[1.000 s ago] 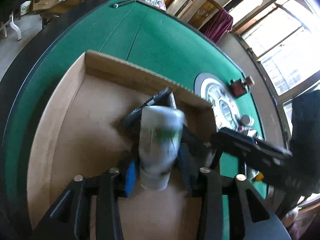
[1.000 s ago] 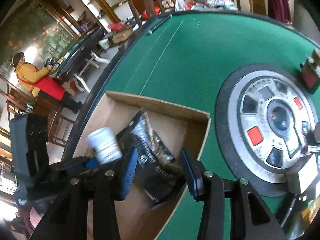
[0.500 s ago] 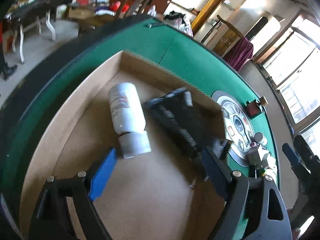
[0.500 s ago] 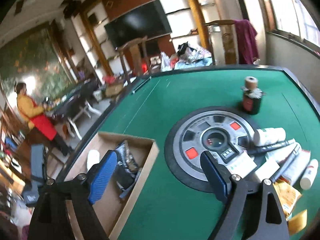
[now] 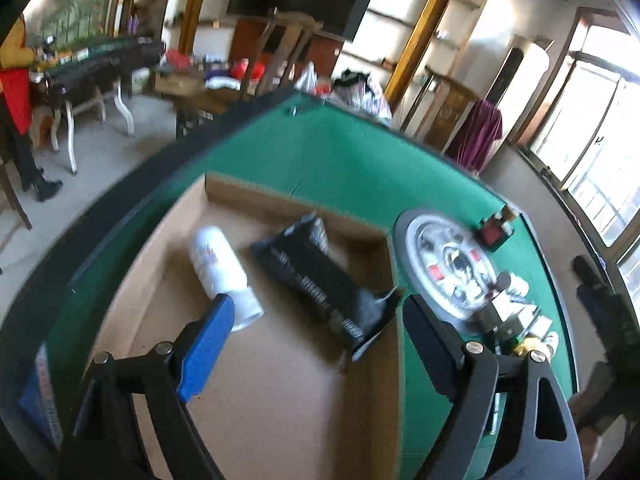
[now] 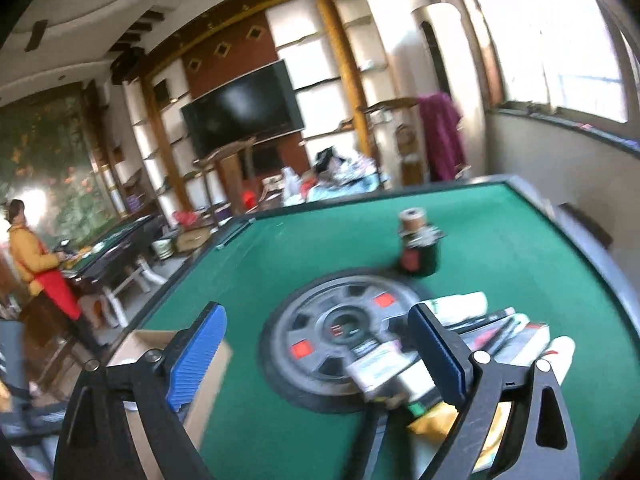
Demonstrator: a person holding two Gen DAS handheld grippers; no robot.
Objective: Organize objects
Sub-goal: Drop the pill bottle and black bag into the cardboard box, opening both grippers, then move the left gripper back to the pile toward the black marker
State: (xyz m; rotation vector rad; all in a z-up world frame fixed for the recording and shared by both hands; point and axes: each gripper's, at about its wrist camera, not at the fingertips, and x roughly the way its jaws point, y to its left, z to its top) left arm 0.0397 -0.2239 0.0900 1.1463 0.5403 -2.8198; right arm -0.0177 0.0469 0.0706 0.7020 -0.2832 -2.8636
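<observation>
Left wrist view: we see the left gripper [image 5: 310, 320] with its jaws released and nothing between them, having just been opening, held above a shallow cardboard box [image 5: 280, 408] that sits on the green desk [image 5: 340, 160]. Inside the box a white bottle [image 5: 222, 270] lies on its side, its cap end beside the blue left finger [image 5: 204, 350]; just to its right lies a black pouch [image 5: 316, 280], apart from the bottle. Beyond the box's right wall a round control panel [image 5: 448, 264] is set into the desk, with a dark jar [image 5: 496, 230] behind it and a blurred cluster of small items [image 5: 516, 320] at its near edge. Right wrist view: we see the right gripper [image 6: 316, 350] with its jaws likewise released and empty, having just been opening further, over the desk [image 6: 320, 248] and facing the control panel [image 6: 336, 332]. The box [image 6: 136, 344] shows only a corner at lower left. Tubes, pens and packets [image 6: 492, 328] lie heaped on the panel's right side, and the dark jar [image 6: 418, 248] stands upright behind it.
</observation>
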